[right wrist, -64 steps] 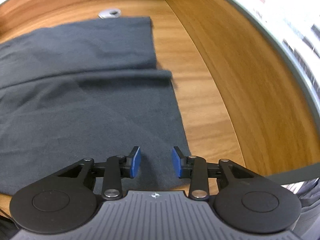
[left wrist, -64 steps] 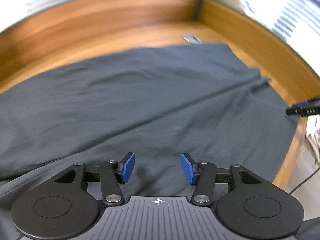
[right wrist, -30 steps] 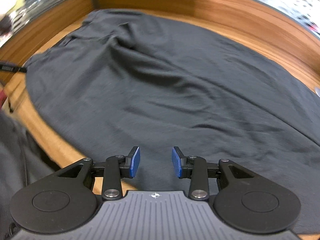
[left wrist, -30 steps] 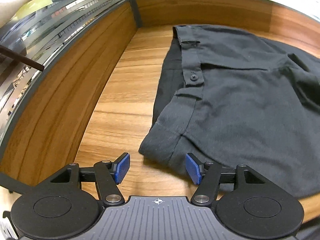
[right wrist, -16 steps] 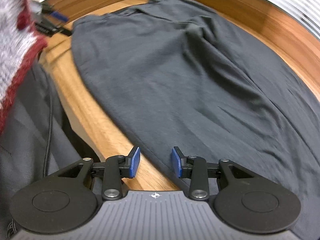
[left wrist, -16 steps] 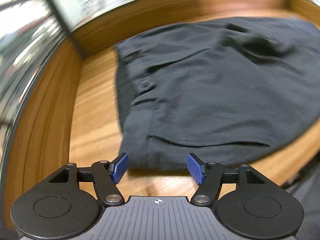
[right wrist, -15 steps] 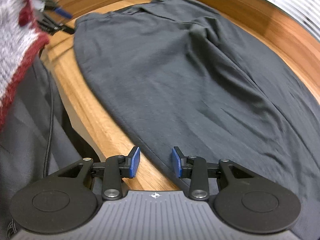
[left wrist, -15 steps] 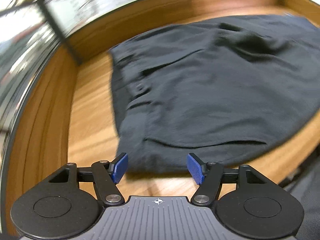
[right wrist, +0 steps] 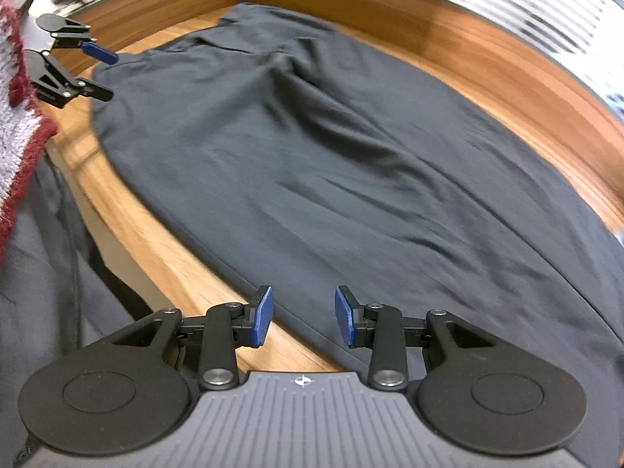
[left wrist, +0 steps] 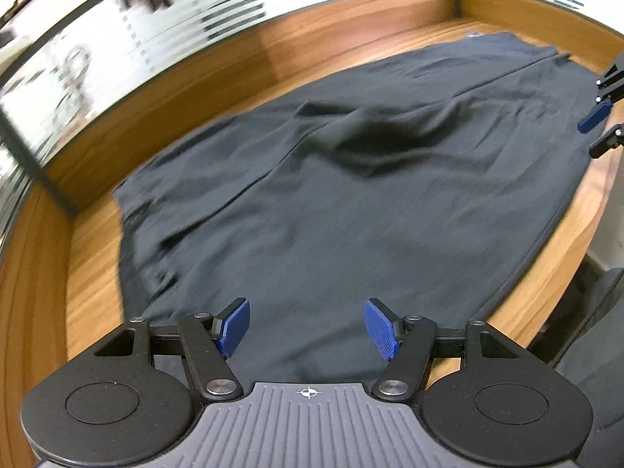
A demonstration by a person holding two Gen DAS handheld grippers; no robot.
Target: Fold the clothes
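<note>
A dark grey garment (left wrist: pixel 351 202) lies spread flat over the wooden table (left wrist: pixel 89 257), with a raised wrinkle near its middle (right wrist: pixel 296 74). My left gripper (left wrist: pixel 308 327) hovers open above the garment's near end, nothing between its blue pads. My right gripper (right wrist: pixel 303 316) is open over the garment's front hem (right wrist: pixel 312 335) by the table's front edge, its pads apart from the cloth. Each gripper shows in the other's view: the right gripper (left wrist: pixel 600 117) at the far right, the left gripper (right wrist: pixel 93 72) at the upper left.
A raised wooden rim (left wrist: pixel 234 74) runs along the back and sides of the table, with slatted blinds behind it. A grey and red knitted sleeve (right wrist: pixel 19 117) shows at the left. Dark clothing and a thin cable (right wrist: pixel 74 265) hang below the table's front edge (right wrist: pixel 163 257).
The left view has swung from the buttoned waistband corner to the right across the garment, and the wrist rolled. The right view shifted along the front hem, and the left gripper came into it.
</note>
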